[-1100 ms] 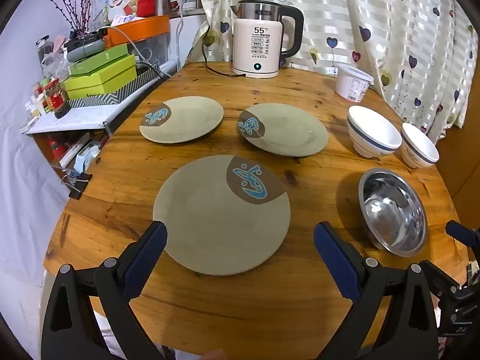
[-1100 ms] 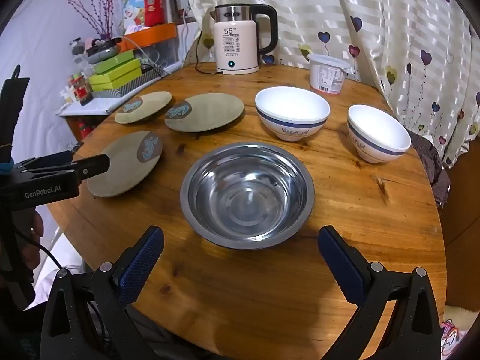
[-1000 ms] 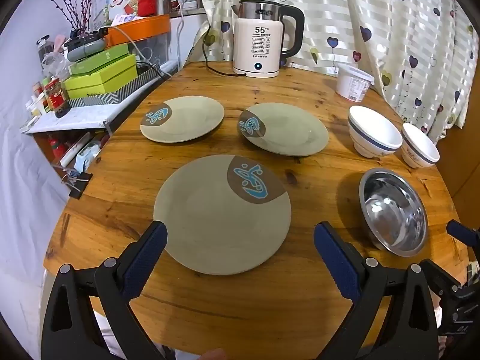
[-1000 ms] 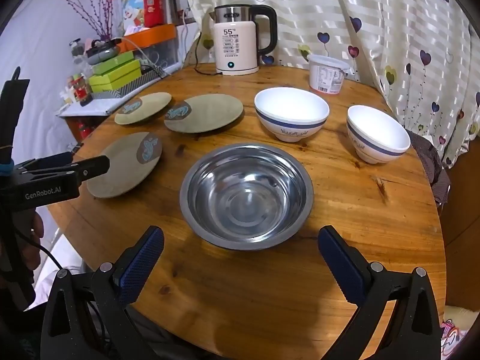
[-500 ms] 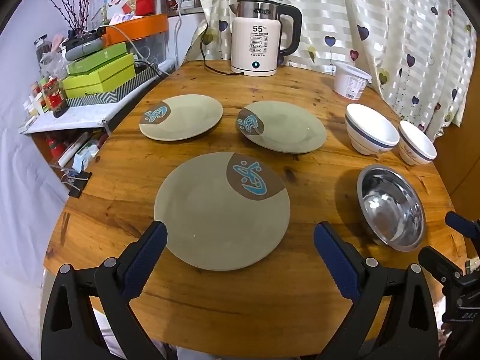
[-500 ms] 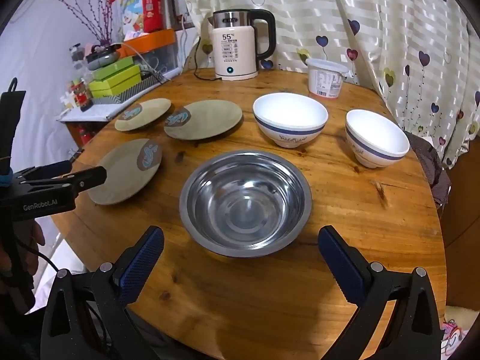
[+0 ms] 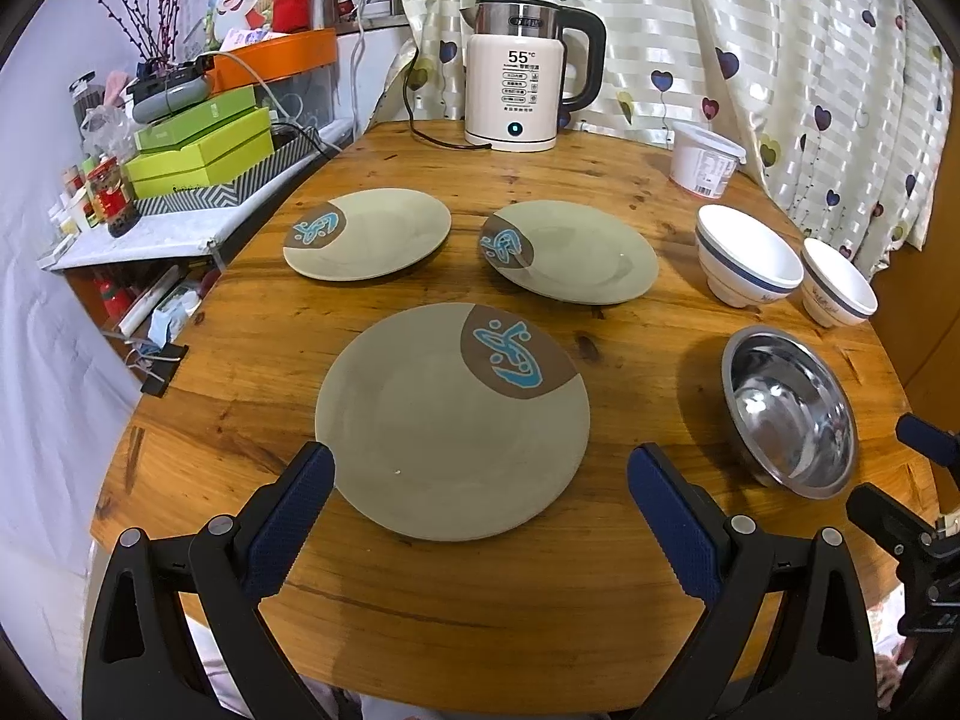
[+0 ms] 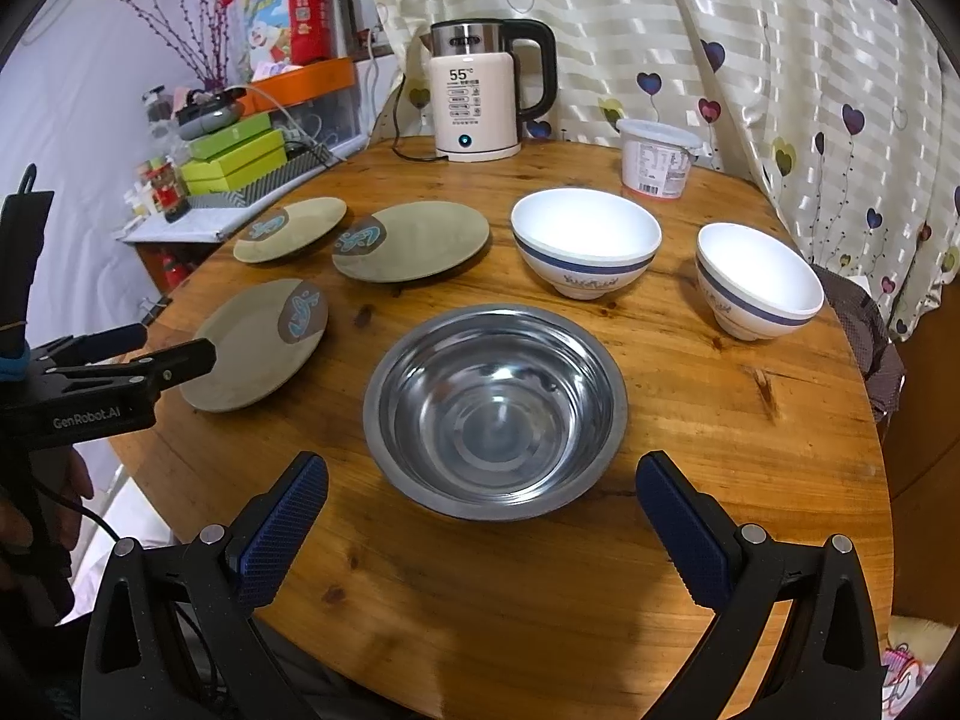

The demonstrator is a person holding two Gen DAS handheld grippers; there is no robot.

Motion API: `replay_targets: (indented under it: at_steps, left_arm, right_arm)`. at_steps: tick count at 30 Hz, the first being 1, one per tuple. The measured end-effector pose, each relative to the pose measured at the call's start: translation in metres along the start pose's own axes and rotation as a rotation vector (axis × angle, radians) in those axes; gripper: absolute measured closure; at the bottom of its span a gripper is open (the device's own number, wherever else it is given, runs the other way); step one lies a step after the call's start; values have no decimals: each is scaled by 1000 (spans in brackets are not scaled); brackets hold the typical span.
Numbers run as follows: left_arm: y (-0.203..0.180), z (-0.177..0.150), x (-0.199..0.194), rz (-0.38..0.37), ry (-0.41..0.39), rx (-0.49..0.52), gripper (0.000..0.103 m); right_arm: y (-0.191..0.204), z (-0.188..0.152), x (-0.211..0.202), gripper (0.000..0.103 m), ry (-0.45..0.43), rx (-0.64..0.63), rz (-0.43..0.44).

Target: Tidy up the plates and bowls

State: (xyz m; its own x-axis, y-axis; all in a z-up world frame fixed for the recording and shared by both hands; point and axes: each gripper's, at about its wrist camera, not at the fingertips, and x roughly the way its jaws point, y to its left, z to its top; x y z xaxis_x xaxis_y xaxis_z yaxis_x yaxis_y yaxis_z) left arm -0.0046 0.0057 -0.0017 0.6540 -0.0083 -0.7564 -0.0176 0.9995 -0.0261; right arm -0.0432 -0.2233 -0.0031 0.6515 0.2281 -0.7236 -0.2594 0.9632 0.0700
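From the left wrist view, the left gripper (image 7: 480, 504) has its two blue fingers wide apart, holding nothing. The nearest plate (image 7: 450, 429) lies flat on the round wooden table (image 7: 252, 348), right in front of the fingers. Two more plates (image 7: 367, 234) (image 7: 570, 252) lie behind it – side by side, not touching.

From the right wrist view, the right gripper (image 8: 480, 516) is wide apart too (nothing in it). The steel bowl (image 8: 495, 411) sits just ahead of it. Two white bowls (image 8: 585, 243) (image 8: 757, 279) stand behind, near a white kettle (image 8: 480, 102).
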Motion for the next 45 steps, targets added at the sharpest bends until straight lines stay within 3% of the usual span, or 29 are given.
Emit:
replay_targets:
  at_steps: [45]
  left_arm:
    - [7,-2,8,-26,39,-14,4]
  right_arm:
    - [5,2,4,0,12,-11,6]
